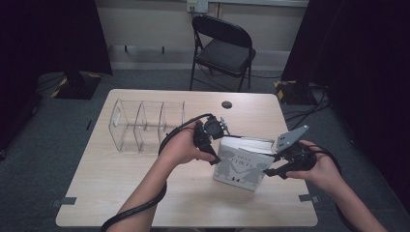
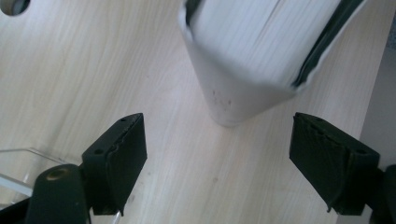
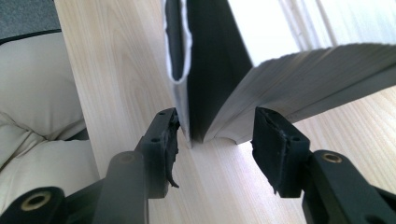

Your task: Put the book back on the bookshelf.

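Book [image 1: 241,164] is standing upright on the table [image 1: 121,193], its lower corner sitting between the right claw's [image 1: 270,166] half-parted jaws, not visibly pinched; racking it in the clear organizer [image 1: 145,125] is probably remaining. Left claw [image 1: 212,157] is hovering spread and empty above the book's other corner, with bare tabletop lying around both and the near edge behind them.

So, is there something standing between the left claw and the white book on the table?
Nothing visible does. The left claw stands open above bare table, and the book lies just ahead of its jaws, with no object in the gap.
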`<act>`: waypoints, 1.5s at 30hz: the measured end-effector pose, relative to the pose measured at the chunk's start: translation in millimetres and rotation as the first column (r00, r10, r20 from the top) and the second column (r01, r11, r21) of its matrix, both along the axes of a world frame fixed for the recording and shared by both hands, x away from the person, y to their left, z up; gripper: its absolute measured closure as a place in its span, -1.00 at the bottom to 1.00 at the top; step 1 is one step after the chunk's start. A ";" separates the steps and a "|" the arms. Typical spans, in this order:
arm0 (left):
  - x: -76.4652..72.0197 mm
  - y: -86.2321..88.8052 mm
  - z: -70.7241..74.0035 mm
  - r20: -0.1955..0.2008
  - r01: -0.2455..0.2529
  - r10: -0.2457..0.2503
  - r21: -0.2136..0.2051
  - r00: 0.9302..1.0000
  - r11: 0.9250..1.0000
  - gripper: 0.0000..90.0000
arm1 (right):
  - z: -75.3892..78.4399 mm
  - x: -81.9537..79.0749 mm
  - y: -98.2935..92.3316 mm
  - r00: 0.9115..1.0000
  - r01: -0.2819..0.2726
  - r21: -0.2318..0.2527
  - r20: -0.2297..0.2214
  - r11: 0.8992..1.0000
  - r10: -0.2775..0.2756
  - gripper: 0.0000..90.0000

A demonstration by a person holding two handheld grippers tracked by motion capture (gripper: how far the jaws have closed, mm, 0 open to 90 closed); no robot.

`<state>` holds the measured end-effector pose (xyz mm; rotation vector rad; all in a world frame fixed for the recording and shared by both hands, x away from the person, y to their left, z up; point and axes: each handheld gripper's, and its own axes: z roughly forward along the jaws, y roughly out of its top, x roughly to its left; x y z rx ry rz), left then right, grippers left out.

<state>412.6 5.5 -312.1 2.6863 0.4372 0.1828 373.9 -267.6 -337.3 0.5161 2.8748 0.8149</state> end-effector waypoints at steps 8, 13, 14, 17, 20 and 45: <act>3.4 -14.2 8.2 0.017 0.030 -0.030 0.004 0.999 1.000 -0.59 | -0.1 0.4 -1.6 1.000 0.005 0.007 0.002 1.000 -0.005 0.11; 5.6 -22.0 7.1 0.021 0.045 -0.045 0.001 0.999 0.999 -0.59 | -0.8 0.3 -4.1 1.000 0.006 0.012 -0.002 1.000 -0.006 0.10; 6.1 -23.8 6.6 0.021 0.050 -0.050 -0.005 0.999 0.999 -0.59 | -0.7 0.1 -4.6 1.000 0.007 0.006 0.003 1.000 -0.007 0.10; 9.0 -27.7 6.9 0.020 0.064 -0.064 0.005 0.998 0.998 -0.63 | -1.3 0.2 -6.1 1.000 0.006 0.011 -0.005 1.000 -0.006 0.10; 10.3 -32.7 6.5 0.012 0.076 -0.076 0.009 0.997 0.997 -0.64 | -1.2 0.4 -7.2 1.000 0.009 0.007 0.004 1.000 -0.009 0.10; -1.8 -48.5 13.3 -0.008 0.195 -0.194 0.032 0.981 0.980 0.01 | -15.2 2.1 -10.3 0.998 0.051 0.017 -0.023 0.999 -0.050 -0.16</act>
